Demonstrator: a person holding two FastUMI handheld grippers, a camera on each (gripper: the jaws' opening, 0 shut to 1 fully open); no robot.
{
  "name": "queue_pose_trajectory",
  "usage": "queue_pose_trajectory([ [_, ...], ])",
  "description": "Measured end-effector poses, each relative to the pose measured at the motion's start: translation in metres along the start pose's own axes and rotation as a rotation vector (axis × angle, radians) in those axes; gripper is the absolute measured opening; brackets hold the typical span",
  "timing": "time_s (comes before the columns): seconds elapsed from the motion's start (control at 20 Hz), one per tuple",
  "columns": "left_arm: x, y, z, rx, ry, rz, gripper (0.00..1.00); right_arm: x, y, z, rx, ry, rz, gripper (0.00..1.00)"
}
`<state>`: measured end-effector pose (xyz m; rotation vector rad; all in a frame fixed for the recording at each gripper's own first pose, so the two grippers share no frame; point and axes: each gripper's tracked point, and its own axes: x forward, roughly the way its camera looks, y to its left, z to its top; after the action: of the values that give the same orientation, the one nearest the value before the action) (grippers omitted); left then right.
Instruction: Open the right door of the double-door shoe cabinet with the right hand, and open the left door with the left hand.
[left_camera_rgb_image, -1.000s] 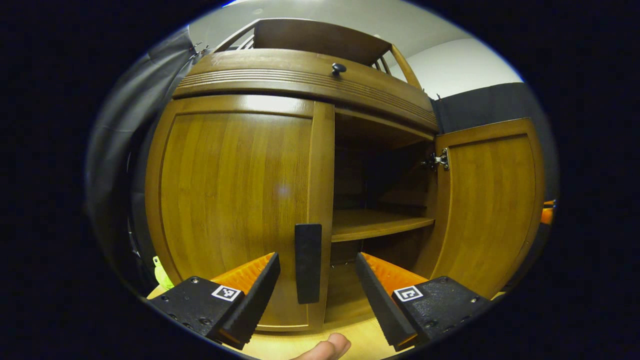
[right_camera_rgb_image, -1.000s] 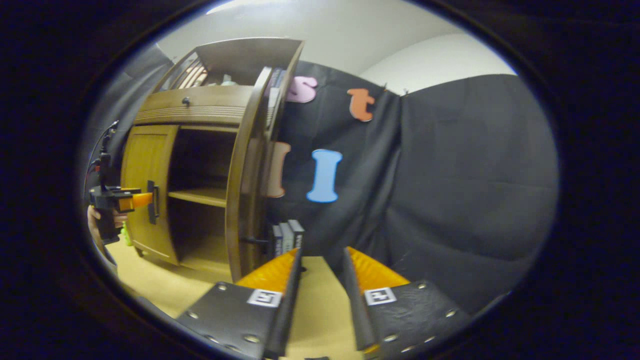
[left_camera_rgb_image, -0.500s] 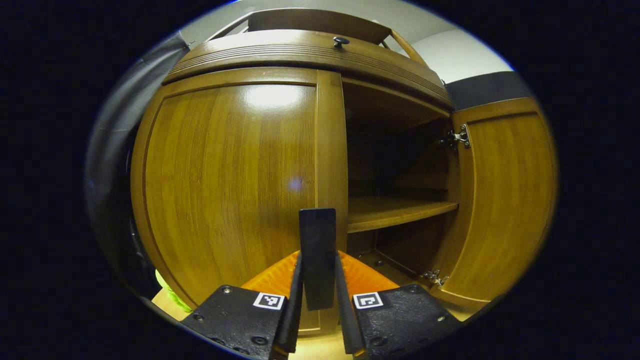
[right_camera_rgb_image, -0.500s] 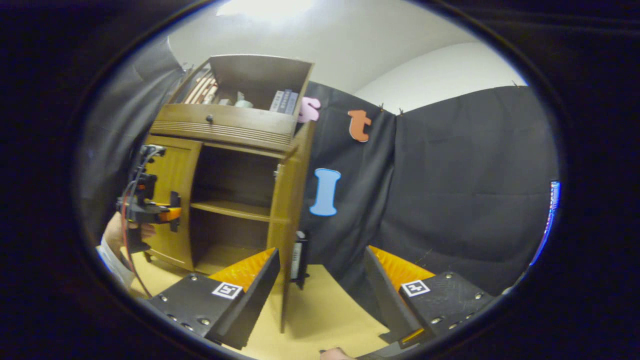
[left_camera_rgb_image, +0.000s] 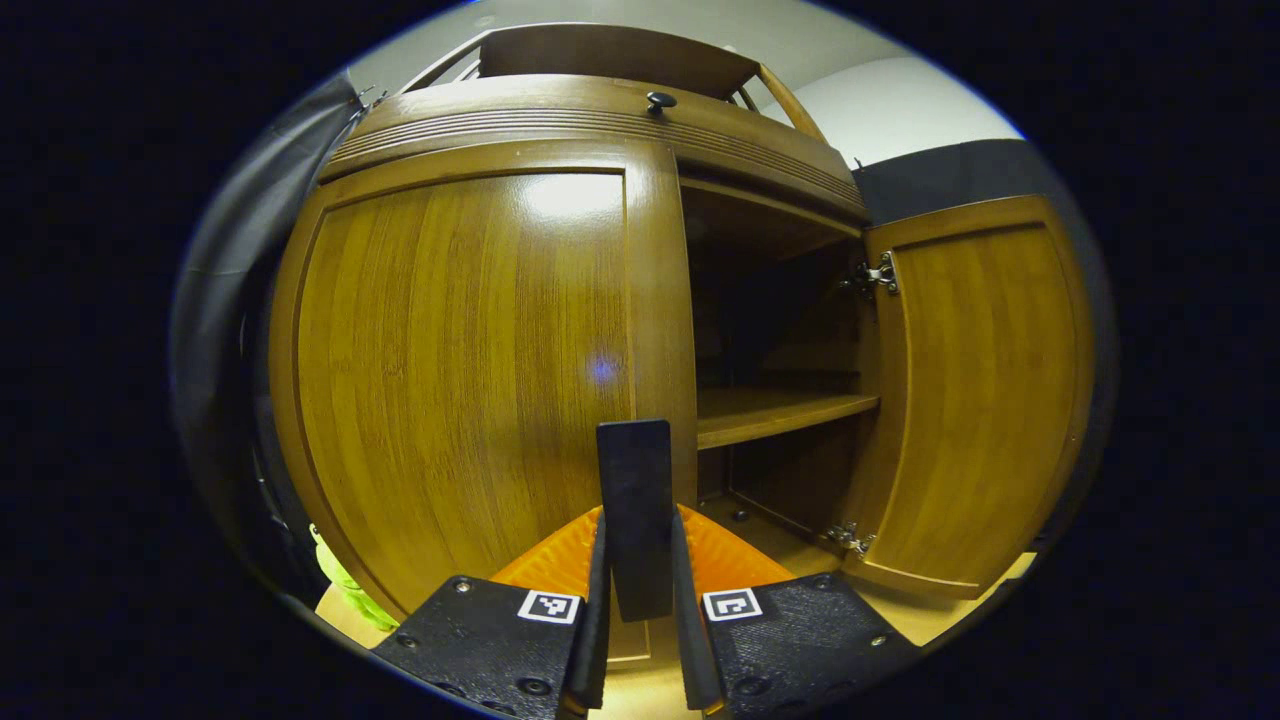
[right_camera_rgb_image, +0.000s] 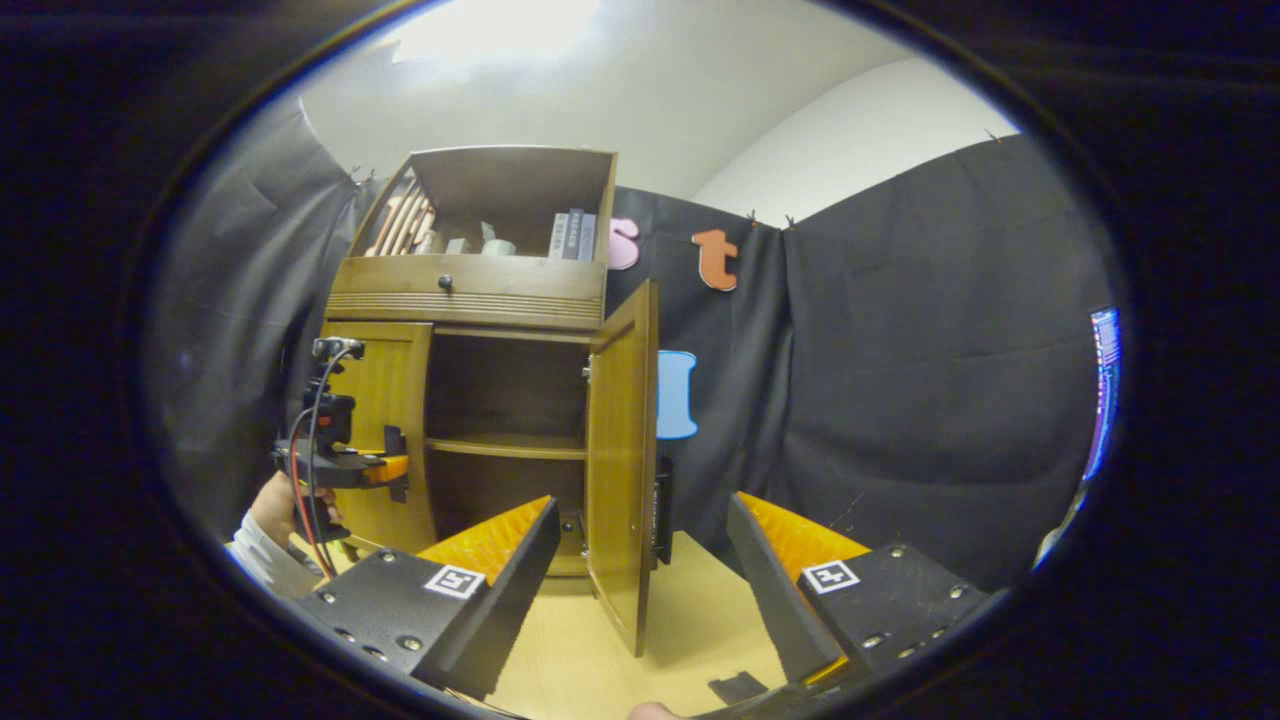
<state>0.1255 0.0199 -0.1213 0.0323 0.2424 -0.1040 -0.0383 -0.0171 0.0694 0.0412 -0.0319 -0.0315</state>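
The left door (left_camera_rgb_image: 460, 380), filling the left half of the left gripper view, is being kept flush with the shoe cabinet (left_camera_rgb_image: 600, 110), and its dark handle (left_camera_rgb_image: 634, 515) at lower centre is being clamped between both fingers of the left gripper (left_camera_rgb_image: 636, 640), a hold judged to be for pulling the door outward. The right door (right_camera_rgb_image: 622, 455) is being shown swung wide at the centre of the right gripper view, so that half appears done. The right gripper (right_camera_rgb_image: 640, 600) is being held spread and empty at the bottom, well apart from the door, probably to leave the swing path free.
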Motion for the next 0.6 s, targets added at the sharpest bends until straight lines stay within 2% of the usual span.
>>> queue_pose_trajectory([
  [0.2, -0.005, -0.001, 0.006, -0.015, 0.003, -0.044, 0.31, -0.008, -0.002, -0.001, 0.017, -0.017, 0.006, 0.97],
  [0.3, -0.007, -0.002, 0.007, -0.014, 0.009, -0.047, 0.31, -0.009, -0.005, -0.007, 0.013, -0.011, 0.009, 1.00],
  [0.6, -0.005, -0.001, 0.006, -0.019, 0.012, -0.054, 0.31, -0.003, 0.007, -0.019, 0.039, 0.003, 0.028, 0.98],
])
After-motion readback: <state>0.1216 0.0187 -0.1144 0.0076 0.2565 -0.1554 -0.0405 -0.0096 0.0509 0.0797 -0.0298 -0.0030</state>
